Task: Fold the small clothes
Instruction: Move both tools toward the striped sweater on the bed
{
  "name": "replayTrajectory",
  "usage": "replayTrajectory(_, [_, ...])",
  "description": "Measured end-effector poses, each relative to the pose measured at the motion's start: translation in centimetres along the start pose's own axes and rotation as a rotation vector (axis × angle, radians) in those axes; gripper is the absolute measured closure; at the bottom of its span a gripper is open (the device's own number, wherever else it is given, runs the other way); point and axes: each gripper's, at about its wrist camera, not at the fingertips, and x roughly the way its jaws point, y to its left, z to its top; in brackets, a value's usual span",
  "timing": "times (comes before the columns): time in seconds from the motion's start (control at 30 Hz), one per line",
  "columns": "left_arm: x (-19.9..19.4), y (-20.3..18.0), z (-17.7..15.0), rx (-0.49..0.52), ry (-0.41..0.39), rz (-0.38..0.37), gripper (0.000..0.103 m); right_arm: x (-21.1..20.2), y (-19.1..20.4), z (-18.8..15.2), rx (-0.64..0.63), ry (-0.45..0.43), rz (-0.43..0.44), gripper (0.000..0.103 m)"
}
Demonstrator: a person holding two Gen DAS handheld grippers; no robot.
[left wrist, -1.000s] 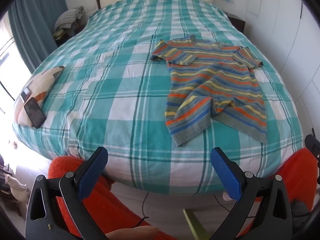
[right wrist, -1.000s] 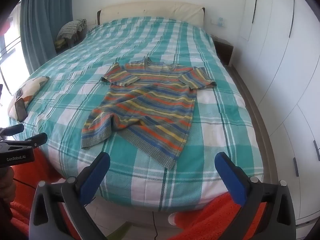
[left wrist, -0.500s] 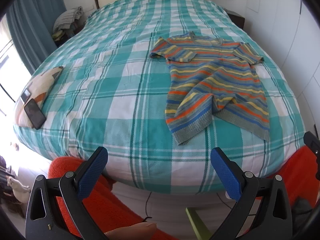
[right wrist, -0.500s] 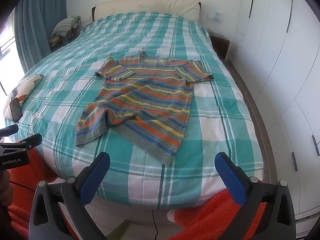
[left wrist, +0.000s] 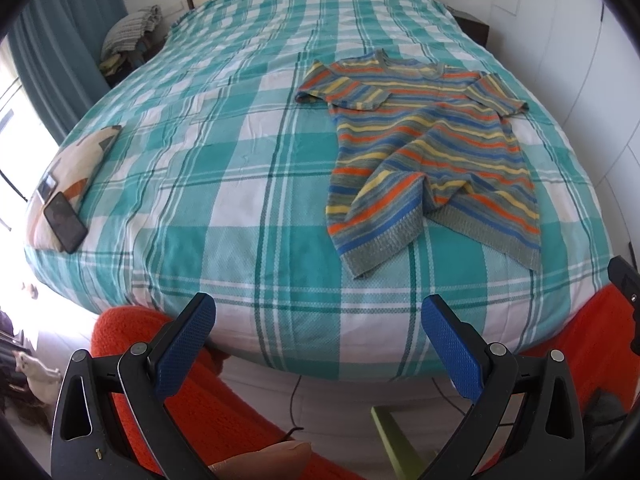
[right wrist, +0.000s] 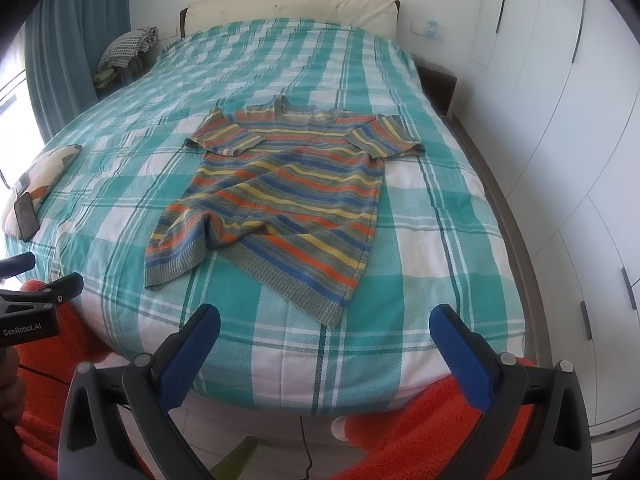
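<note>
The bed, under a teal checked cover, carries the striped sweater lying flat near its foot, one lower corner folded over. Left gripper and right gripper hover off the bed's foot at 6 o'clock, jaws spread wide, touching nothing. A phone lies at 9 o'clock. Only the right view shows wardrobe doors at 3 o'clock.

Black two-finger left gripper and right gripper, each with textured blue pads on angled black arms, silver pivot screws at the joints, triangular cutouts in the frames. White "GenRobot.AI" lettering on the left housing. Fuzzy orange-red trousers below.
</note>
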Motion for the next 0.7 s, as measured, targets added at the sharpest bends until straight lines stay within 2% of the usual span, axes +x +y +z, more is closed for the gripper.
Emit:
replayTrajectory(0.2, [0.6,0.0,-0.4,0.0,0.004,0.032,0.0,0.4,-0.1,0.2,-0.027,0.018,-0.118,0.0])
replayTrajectory(0.3, [0.8,0.0,-0.4,-0.003,0.009,0.02,0.0,0.2,-0.2,0.3,-0.036,0.012,-0.15,0.0])
replayTrajectory(0.7, [1.9,-0.8,-0.7,0.048,0.029,0.016,0.0,0.6,-1.1,0.0,-0.023,0.034,-0.191,0.0])
